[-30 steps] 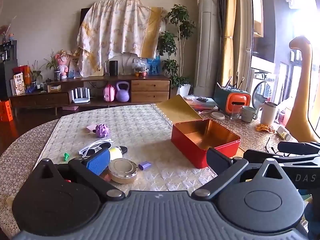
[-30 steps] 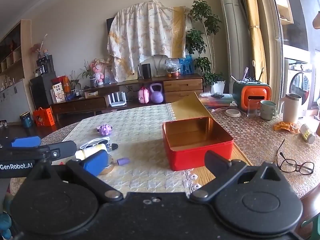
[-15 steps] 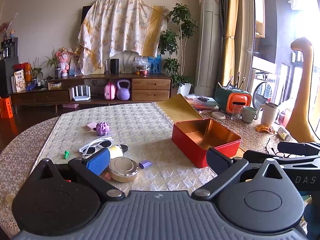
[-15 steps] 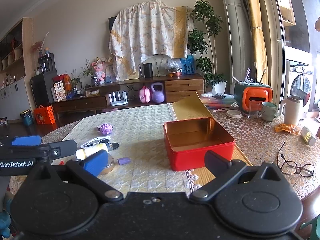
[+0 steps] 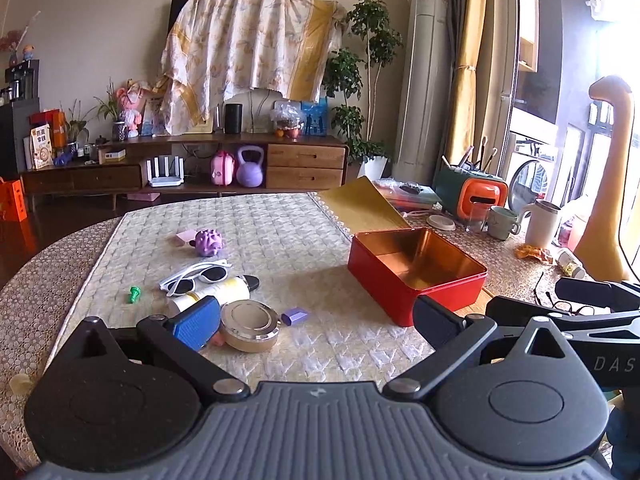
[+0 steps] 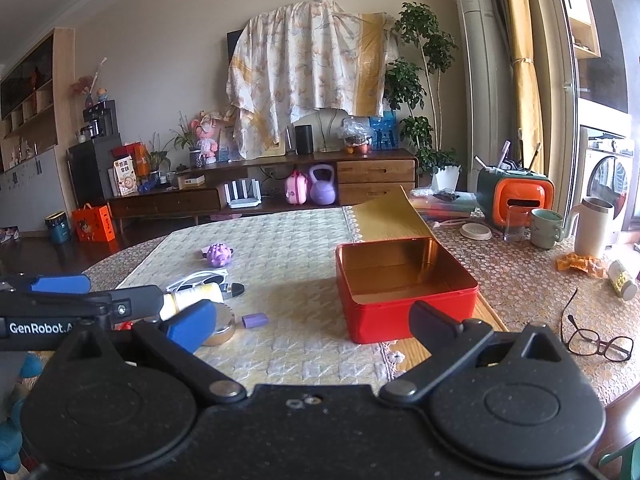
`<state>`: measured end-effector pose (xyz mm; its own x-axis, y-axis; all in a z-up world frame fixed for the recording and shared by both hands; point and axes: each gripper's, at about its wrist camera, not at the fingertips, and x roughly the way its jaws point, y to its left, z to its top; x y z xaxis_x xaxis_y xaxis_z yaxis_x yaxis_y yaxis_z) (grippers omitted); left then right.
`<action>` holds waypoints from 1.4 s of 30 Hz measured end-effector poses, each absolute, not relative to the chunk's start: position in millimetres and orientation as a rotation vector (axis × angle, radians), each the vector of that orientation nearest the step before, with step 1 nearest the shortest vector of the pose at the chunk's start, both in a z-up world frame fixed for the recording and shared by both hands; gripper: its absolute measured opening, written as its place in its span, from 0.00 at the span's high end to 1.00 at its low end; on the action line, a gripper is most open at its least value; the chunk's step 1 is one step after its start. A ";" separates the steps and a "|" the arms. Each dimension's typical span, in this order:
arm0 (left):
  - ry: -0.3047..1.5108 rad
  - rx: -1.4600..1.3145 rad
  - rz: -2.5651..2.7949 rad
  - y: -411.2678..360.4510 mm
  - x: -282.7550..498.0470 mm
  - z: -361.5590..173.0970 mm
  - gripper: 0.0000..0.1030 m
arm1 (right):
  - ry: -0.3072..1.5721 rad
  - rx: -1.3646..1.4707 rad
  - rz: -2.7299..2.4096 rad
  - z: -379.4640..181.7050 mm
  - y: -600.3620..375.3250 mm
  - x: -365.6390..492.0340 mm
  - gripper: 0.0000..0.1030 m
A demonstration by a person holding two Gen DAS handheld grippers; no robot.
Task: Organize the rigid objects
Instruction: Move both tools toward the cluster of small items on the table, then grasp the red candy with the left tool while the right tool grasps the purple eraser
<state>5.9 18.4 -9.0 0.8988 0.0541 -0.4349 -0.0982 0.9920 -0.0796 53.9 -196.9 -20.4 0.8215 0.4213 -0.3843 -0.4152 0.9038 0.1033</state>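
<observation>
Both grippers are hovering low over the near edge of the table, each with its fingers spread wide and holding nothing: the left gripper (image 5: 316, 318) is facing a scatter of small things, and the right gripper (image 6: 312, 320) is looking straight at the red tin (image 6: 404, 284), which is sitting open and empty on the quilted mat (image 5: 280, 240), its gold lid (image 5: 360, 206) leaning just behind it. Everything to be sorted is lying to the left of the red tin. Nearest it is a small purple block (image 5: 294, 316), then a round metal compact (image 5: 250, 325), a cream tube with a dark cap (image 5: 218, 291) touching white sunglasses (image 5: 196, 275), a green peg (image 5: 134, 295) further left, and a spiky purple ball (image 5: 209, 242) beside a pink tile (image 5: 186, 237) further back. The compact is probably the heaviest and slickest piece, so pinching across its rim looks safest. The tube is round and may roll, so its middle is the sensible place to take hold. The sunglasses look light but springy and awkward, best taken at the bridge. The block and the peg look stiff and nearly weightless, easy to nudge away with a fingertip.
</observation>
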 end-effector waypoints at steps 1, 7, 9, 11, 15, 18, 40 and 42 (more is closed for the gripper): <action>0.448 -0.100 0.082 19.1 6.3 -9.1 0.00 | 0.415 0.014 0.448 -21.2 -196.3 54.5 0.00; 0.454 -0.133 0.096 31.0 9.4 -13.5 0.00 | 0.424 -0.008 0.480 -23.3 -187.2 63.2 0.00; 0.464 -0.158 0.100 38.2 11.9 -16.6 0.00 | 0.425 -0.015 0.491 -24.2 -182.9 67.8 0.00; 0.472 -0.168 0.111 44.4 14.6 -19.2 0.00 | 0.427 -0.020 0.507 -25.6 -175.7 71.8 0.00; 0.491 -0.178 0.153 58.8 21.6 -25.7 0.00 | 0.449 -0.023 0.585 -28.7 -161.1 82.3 0.00; 0.505 -0.198 0.204 77.5 27.3 -33.0 0.00 | 0.482 -0.036 0.651 -32.4 -148.6 92.4 0.00; 0.596 -0.205 0.367 176.4 73.9 -105.5 0.00 | 0.630 -0.284 0.796 -75.0 -72.2 179.7 0.10; 0.609 -0.200 0.368 179.0 78.1 -112.2 0.00 | 0.658 -0.277 0.778 -80.8 -71.1 193.6 0.12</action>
